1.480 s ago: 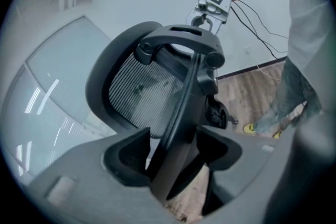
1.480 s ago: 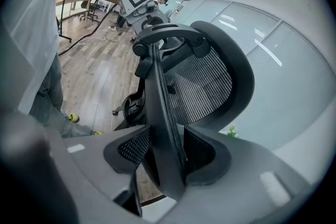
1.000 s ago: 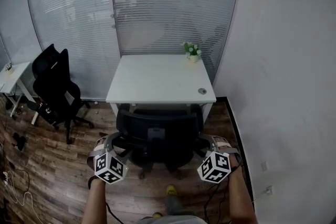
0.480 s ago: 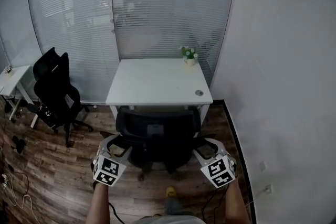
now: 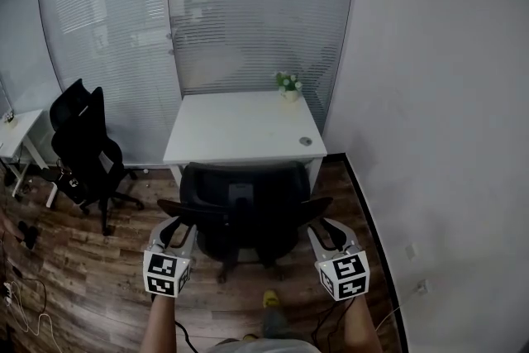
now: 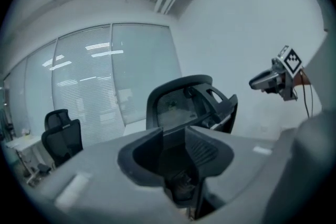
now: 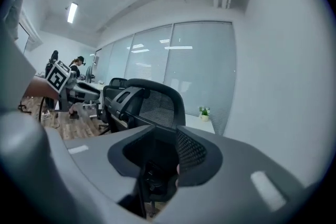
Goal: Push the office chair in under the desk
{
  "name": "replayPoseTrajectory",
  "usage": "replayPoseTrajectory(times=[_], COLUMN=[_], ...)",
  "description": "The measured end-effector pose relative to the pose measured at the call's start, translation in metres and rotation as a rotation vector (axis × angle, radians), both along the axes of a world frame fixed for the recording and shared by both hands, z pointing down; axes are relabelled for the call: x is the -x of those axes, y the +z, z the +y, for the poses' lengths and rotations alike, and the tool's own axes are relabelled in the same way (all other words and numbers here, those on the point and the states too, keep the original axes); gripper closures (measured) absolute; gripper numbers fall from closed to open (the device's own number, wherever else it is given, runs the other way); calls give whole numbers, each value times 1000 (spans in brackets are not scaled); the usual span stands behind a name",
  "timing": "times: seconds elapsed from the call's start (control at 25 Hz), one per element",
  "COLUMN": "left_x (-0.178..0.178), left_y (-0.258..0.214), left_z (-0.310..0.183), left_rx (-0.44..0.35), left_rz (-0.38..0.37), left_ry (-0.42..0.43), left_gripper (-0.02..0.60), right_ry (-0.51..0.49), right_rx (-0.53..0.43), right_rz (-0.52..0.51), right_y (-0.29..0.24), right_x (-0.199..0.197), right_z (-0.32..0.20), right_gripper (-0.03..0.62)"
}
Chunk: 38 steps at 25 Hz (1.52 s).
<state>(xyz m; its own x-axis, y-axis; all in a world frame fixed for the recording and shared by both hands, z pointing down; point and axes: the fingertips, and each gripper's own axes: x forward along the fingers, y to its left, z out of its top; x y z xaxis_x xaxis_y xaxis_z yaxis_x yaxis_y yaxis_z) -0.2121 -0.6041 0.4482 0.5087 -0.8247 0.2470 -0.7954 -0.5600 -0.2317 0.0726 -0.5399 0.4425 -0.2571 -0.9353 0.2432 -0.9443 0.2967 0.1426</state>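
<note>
A black office chair [image 5: 240,207] stands with its back toward me in front of the white desk [image 5: 240,128], its seat partly under the desktop. My left gripper [image 5: 179,226] is just behind the chair's left armrest [image 5: 186,207]. My right gripper [image 5: 324,226] is just behind the right armrest [image 5: 312,207]. Both pairs of jaws are closing. In the left gripper view [image 6: 176,165] and the right gripper view [image 7: 157,165], a dark part of the chair shows in the narrow gap. I see no pad pressing on it. The mesh backrest [image 6: 181,105] rises beyond the jaws.
A second black chair [image 5: 83,145] and another white desk [image 5: 12,135] stand at the left. A glass partition with blinds [image 5: 207,21] runs behind the desk, and a white wall [image 5: 430,136] closes the right side. A small potted plant [image 5: 288,84] sits on the desk's far corner. Cables [image 5: 25,293] lie on the wood floor.
Both grippers' jaws have narrowed. The grippers have dropped slightly and now sit behind the armrests' rear ends. The view has tilted a little; the chair stays by the desk.
</note>
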Motion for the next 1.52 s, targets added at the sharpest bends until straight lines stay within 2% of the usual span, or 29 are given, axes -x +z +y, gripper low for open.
replayPoseTrajectory(times=[0.16,0.48,0.6,0.92,1.24,1.52], left_x=[11,24,27,25,7,9], left_y=[-3,-10,-22,-27,-24,-21], left_z=[20,54,63,73,80,86], left_rx=[0,-17,-42,-58,-50,-44], left_rz=[45,58,79,81,71,80], left_ry=[-15,-22,-29,-50,-50,-58], left_gripper=[477,535,583,583,583,583], right_ry=[42,62,72,75,96,113], right_rx=[-46,-40,-38,-46,-35,-27], right_rz=[2,-5,-18,-27,-56,-53], right_y=[-6,4,3,0,4,8], right_x=[4,20,21,13,-4,-9], right_z=[21,53,63,68,71,78], right_gripper=[548,592,592,592,592,592])
